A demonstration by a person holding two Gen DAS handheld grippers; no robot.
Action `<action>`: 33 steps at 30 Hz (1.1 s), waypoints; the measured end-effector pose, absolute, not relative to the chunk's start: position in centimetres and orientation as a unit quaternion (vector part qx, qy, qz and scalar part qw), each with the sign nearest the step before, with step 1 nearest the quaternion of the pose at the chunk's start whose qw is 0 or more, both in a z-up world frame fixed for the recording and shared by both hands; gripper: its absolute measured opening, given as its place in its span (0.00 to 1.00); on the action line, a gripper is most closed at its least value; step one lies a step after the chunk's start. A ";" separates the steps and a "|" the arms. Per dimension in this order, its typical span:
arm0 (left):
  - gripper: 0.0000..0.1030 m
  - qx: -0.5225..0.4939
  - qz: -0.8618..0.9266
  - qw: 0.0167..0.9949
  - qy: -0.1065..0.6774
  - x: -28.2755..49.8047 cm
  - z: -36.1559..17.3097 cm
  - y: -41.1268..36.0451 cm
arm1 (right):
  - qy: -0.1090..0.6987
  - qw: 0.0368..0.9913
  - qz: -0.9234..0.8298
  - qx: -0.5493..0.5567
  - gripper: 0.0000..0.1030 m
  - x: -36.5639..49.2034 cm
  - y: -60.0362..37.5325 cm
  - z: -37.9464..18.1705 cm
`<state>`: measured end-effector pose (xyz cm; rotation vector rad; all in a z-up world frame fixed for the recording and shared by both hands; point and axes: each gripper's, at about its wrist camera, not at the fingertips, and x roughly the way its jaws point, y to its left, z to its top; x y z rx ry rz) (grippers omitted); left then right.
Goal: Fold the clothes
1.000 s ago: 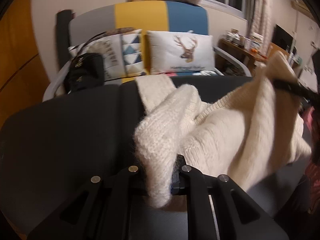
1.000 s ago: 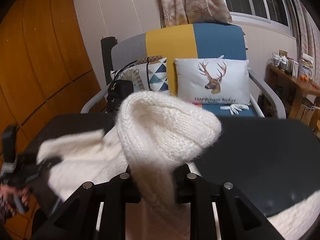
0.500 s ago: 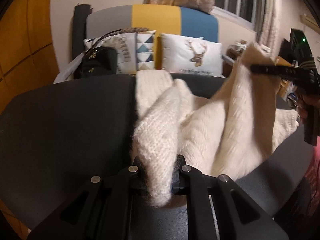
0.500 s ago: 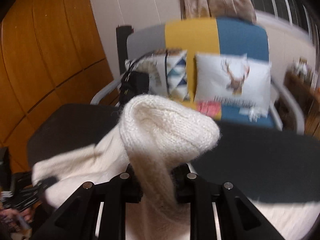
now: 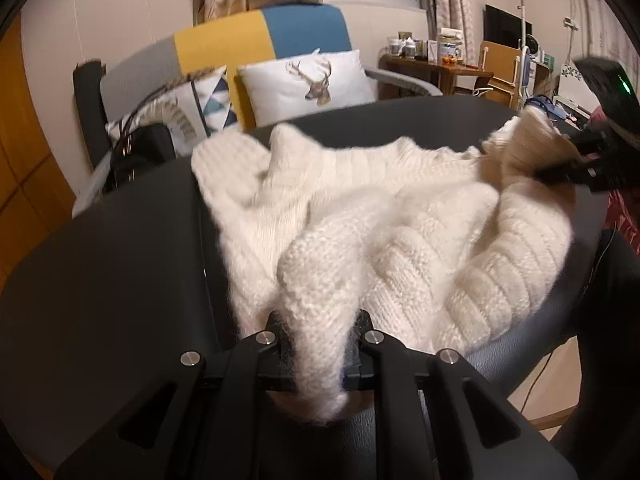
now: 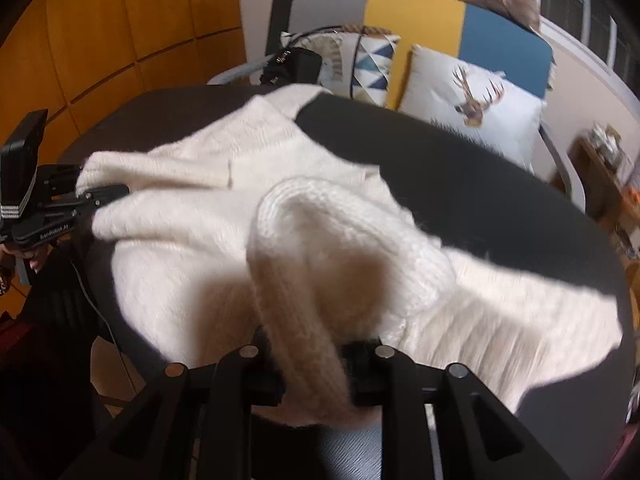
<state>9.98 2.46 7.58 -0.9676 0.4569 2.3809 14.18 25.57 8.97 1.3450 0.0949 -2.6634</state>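
A cream knitted sweater [image 5: 400,220] lies bunched across the round black table [image 5: 120,260]. My left gripper [image 5: 320,344] is shut on a thick fold of it near the table's front edge. In the right wrist view the sweater [image 6: 192,248] spreads over the table [image 6: 480,184], and my right gripper [image 6: 316,356] pinches another rolled fold, its jaws opening slightly with the knit still pressed between them. Each gripper shows in the other's view: the right gripper [image 5: 568,164] at the far right, the left gripper [image 6: 100,196] at the far left, both holding sweater edges.
Behind the table stands a grey, yellow and blue armchair [image 5: 256,40] with a deer cushion [image 5: 308,80], a patterned cushion and a black bag [image 5: 140,148]. A cluttered wooden side table [image 5: 436,68] is at the back right. Orange wood panelling [image 6: 120,20] lines the left wall.
Both grippers came down toward the table with their folds. The right-hand part of the sweater, held up high before, now lies low and spread over the tabletop.
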 end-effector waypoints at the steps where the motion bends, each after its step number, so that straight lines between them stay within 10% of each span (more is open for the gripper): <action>1: 0.15 -0.362 0.879 0.262 0.165 9.9 7.5 2.3 | 0.022 0.072 -0.892 0.445 0.26 14.8 25.8 8.8; 23: 0.19 -0.373 0.866 0.305 0.136 7.3 13.4 2.7 | -0.104 0.041 -0.915 0.388 0.28 12.1 34.9 17.9; 33: 0.19 -0.389 0.855 0.314 0.134 9.2 10.4 3.5 | 0.027 0.066 -0.823 0.563 0.28 -3.0 27.9 8.7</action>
